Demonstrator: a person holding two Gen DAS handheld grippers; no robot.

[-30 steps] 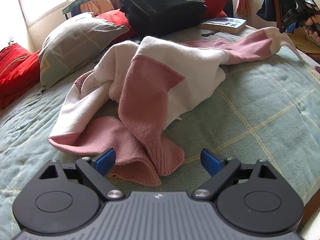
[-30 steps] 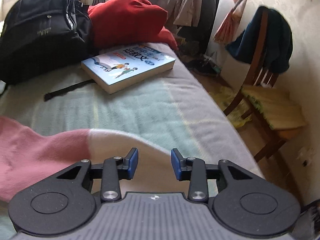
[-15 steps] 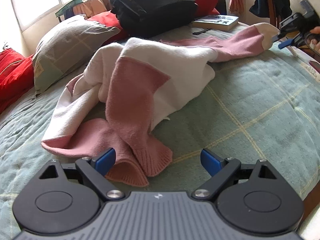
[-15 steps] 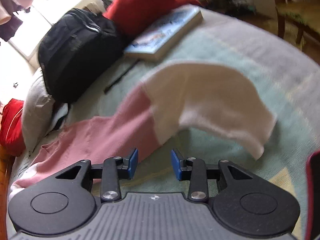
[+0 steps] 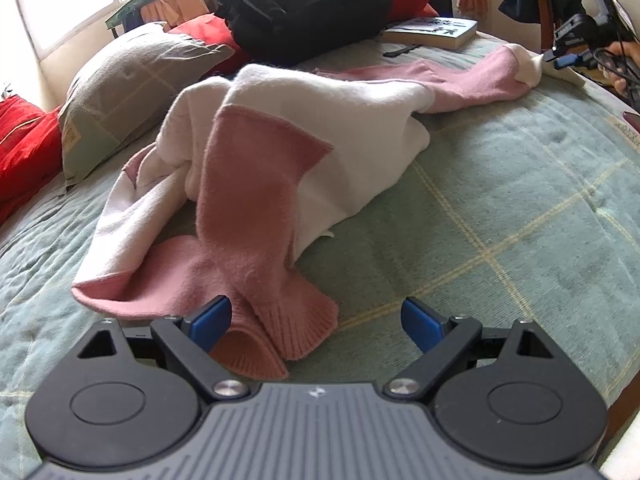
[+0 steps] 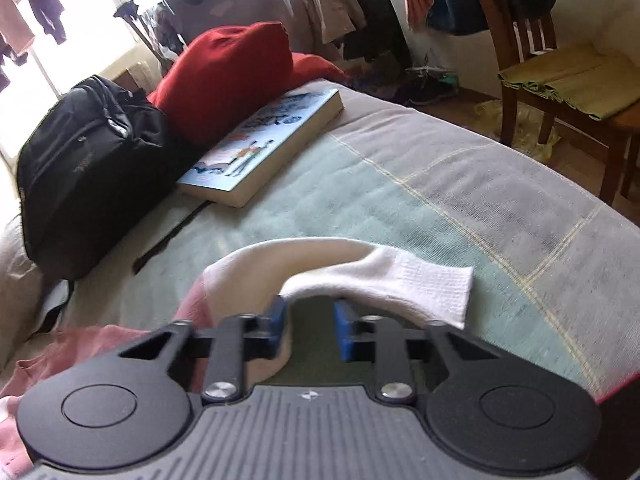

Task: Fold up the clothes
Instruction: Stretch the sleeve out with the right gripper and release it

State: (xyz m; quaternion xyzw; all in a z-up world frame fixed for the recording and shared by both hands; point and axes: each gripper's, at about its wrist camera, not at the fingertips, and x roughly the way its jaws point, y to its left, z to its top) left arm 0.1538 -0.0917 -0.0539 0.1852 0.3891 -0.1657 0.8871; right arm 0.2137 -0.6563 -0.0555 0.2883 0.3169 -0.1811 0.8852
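You have barely begun: the sweater (image 5: 280,152) lies crumpled mid-bed (image 5: 520,208), nothing folded. Your left tool (image 5: 316,318) stands spread over a cuff at 6 o'clock; your right tool (image 6: 310,330) is closing beside the white cuff (image 6: 400,280), not yet pinching.

Left gripper (image 5: 316,320) is angled down toward the bed with its jaws spread wide, blue pads (image 5: 210,316) well apart, nothing pinched. Right gripper (image 6: 310,330) is tilted down too, off at the far right edge, jaws closing with only a narrow gap left and no pad pressing on anything yet. A hand (image 5: 624,60) holds it there.
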